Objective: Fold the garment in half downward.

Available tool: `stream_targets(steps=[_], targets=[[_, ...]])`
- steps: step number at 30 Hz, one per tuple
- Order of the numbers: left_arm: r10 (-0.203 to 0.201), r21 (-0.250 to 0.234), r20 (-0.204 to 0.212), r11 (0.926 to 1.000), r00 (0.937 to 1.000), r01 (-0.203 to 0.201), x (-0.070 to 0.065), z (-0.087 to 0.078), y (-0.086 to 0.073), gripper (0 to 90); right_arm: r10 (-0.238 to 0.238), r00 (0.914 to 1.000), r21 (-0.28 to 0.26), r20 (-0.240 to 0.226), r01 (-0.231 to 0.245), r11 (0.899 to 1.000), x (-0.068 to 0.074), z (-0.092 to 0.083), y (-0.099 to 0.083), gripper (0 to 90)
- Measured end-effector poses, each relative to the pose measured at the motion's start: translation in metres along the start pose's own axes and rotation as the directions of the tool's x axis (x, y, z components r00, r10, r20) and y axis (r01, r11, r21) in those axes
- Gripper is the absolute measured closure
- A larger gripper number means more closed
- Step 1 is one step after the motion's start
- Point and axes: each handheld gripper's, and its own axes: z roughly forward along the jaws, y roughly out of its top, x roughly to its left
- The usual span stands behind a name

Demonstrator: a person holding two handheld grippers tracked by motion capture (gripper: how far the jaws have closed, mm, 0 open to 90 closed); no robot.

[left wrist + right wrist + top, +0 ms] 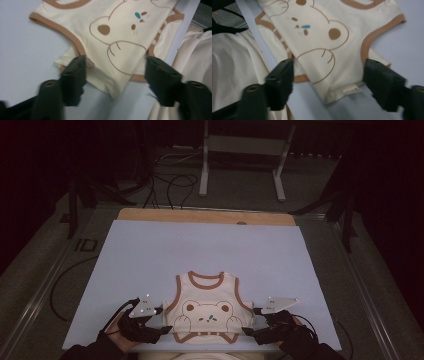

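My left gripper (159, 321) and right gripper (251, 321) flank the cream bear vest (207, 307), jaws spread wide, gripping nothing.

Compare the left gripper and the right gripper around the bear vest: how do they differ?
The left gripper sits at the bear vest's left edge, the right gripper at its right. The left's grey plate looks foreshortened; the right's lies broad. Both have open jaws straddling a folded corner of the vest without pinching it.
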Motion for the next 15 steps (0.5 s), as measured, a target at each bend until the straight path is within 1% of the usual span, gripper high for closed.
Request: stream_targets(steps=[2,4,6,7,8,9,10,12,13,15], targets=[[0.007,-0.029,0.014,0.9996,0.9999,-0.006,0.002,-0.004,0.003,23.5,-0.009,0.9998,-0.01,-0.019,0.009,1.0,-0.001,-0.001,0.004,13.3],[0.018,-0.043,0.03,0.9989,0.9994,-0.017,0.003,-0.008,0.007,15.0,-0.009,0.9991,-0.013,-0.042,0.008,1.0,-0.001,-0.003,0.008,12.7],[0.023,-0.046,0.032,0.9987,0.9992,-0.022,0.005,-0.011,0.011,9.9,-0.026,0.999,-0.011,-0.038,0.025,1.0,-0.001,-0.002,0.011,9.7],[0.036,-0.043,0.051,0.9985,0.998,-0.034,0.006,-0.011,0.013,6.9,-0.027,0.9988,-0.013,-0.041,0.027,1.0,-0.001,-0.002,0.013,9.7],[0.045,-0.041,0.06,0.9982,0.9972,-0.043,0.007,-0.012,0.014,0.9,-0.027,0.9986,-0.014,-0.046,0.026,1.0,-0.002,-0.002,0.015,9.7],[0.048,-0.037,0.061,0.9983,0.997,-0.046,0.008,-0.012,0.017,0.4,-0.027,0.9981,-0.016,-0.054,0.026,1.0,-0.003,-0.002,0.017,9.7],[0.061,-0.036,0.065,0.9976,0.996,-0.059,0.009,-0.013,0.019,0.3,-0.032,0.9977,-0.011,-0.06,0.031,0.999,-0.004,-0.002,0.019,9.7],[0.071,-0.031,0.062,0.9972,0.9956,-0.069,0.01,-0.014,0.024,0.2,-0.052,0.9976,-0.005,-0.047,0.052,0.999,-0.005,-0.002,0.025,9.7],[0.083,-0.034,0.069,0.9961,0.9941,-0.081,0.011,-0.015,0.027,0.2,-0.059,0.9972,-0.008,-0.046,0.058,0.998,-0.006,-0.003,0.027,9.7],[0.094,-0.036,0.072,0.9951,0.9929,-0.092,0.013,-0.017,0.032,0.2,-0.073,0.9962,-0.014,-0.048,0.072,0.997,-0.008,-0.003,0.034,9.7]])
